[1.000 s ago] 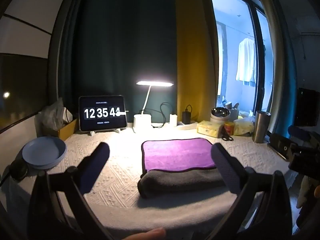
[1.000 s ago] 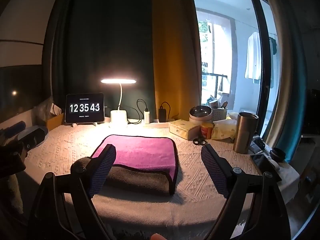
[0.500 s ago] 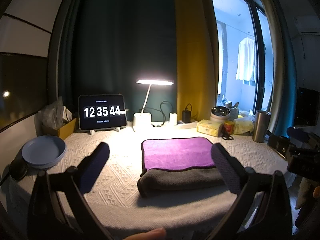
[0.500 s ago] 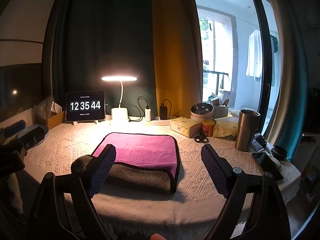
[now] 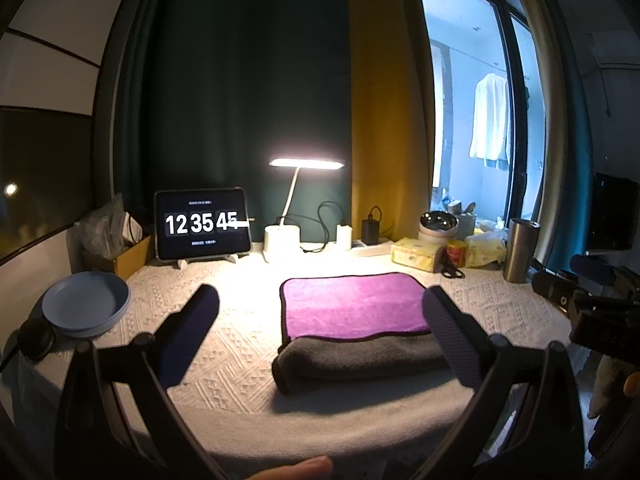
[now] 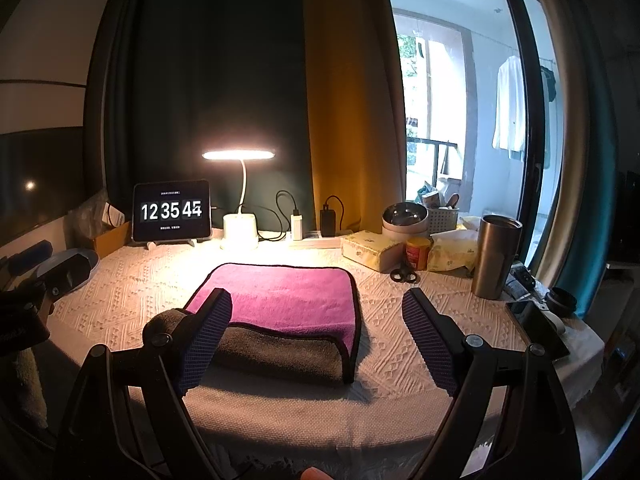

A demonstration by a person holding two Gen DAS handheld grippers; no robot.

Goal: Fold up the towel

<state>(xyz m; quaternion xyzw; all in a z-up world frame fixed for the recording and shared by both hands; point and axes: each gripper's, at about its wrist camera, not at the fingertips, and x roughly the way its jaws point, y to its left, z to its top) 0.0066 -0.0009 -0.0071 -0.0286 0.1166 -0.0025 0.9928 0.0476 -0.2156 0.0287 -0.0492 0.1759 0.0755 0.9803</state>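
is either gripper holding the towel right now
No, the left gripper and right gripper are both open and hang short of the folded towel, touching nothing.

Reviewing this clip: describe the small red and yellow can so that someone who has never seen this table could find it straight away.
Start at the bright window and look down to the cluttered back right part of the table. There the small can stands upright between two pale yellow packs, behind black scissors. It is the only red thing there, far shorter than the steel tumbler further right.
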